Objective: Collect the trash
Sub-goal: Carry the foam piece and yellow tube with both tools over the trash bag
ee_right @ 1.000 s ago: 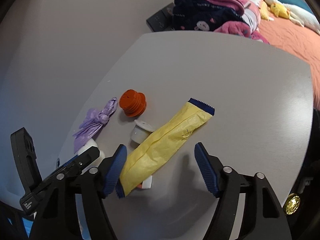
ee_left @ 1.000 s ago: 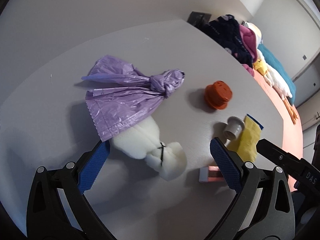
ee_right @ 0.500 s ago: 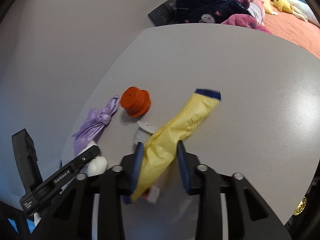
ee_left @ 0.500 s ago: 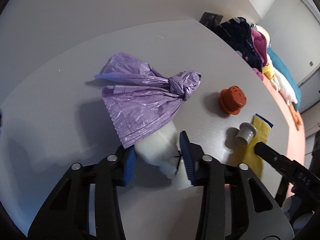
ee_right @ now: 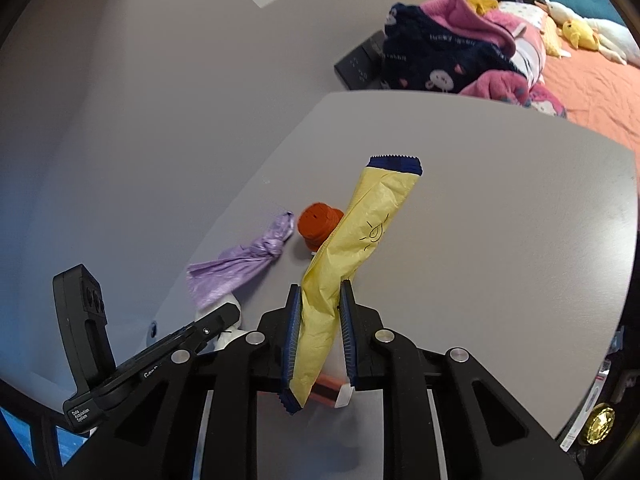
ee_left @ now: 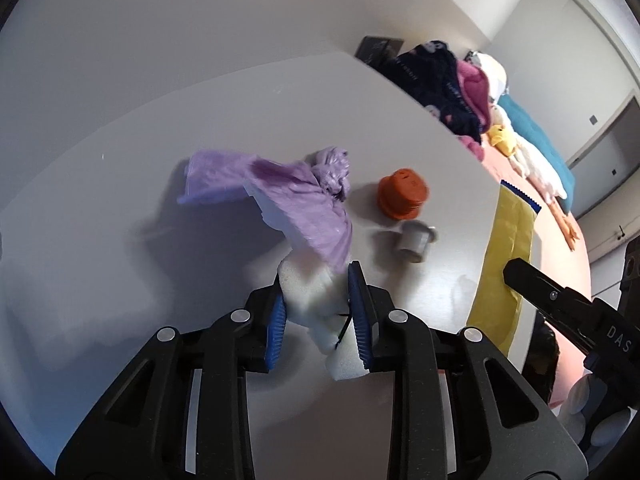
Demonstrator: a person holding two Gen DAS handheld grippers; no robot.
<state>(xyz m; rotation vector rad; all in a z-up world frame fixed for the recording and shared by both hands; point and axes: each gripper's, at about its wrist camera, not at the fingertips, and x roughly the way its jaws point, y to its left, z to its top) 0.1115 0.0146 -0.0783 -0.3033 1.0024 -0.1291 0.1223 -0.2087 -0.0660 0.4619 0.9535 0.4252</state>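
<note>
My left gripper [ee_left: 318, 304] is shut on a white foam piece [ee_left: 310, 292] and holds it lifted above the grey table [ee_left: 120, 240]. A knotted purple plastic bag [ee_left: 296, 196] drapes over the foam's far end. My right gripper [ee_right: 320, 320] is shut on a long yellow wrapper [ee_right: 352, 252] with blue ends, raised off the table; the wrapper also shows in the left wrist view [ee_left: 508, 256]. An orange ridged cap [ee_left: 402, 194] and a small grey cup [ee_left: 414, 240] lie on the table beyond the foam. A small pink and white packet [ee_right: 332, 392] lies under the right gripper.
A pile of dark blue and pink clothes [ee_right: 448, 60] and soft toys [ee_right: 580, 32] lie on an orange bed [ee_right: 592, 88] past the table's far edge. A black box [ee_right: 360, 64] sits by the clothes. The left gripper's body [ee_right: 132, 352] shows at lower left.
Both grippers have closed from open: the left on the white foam, the right on the yellow wrapper. Both items have since been lifted off the table, the purple bag dragged along with the foam.
</note>
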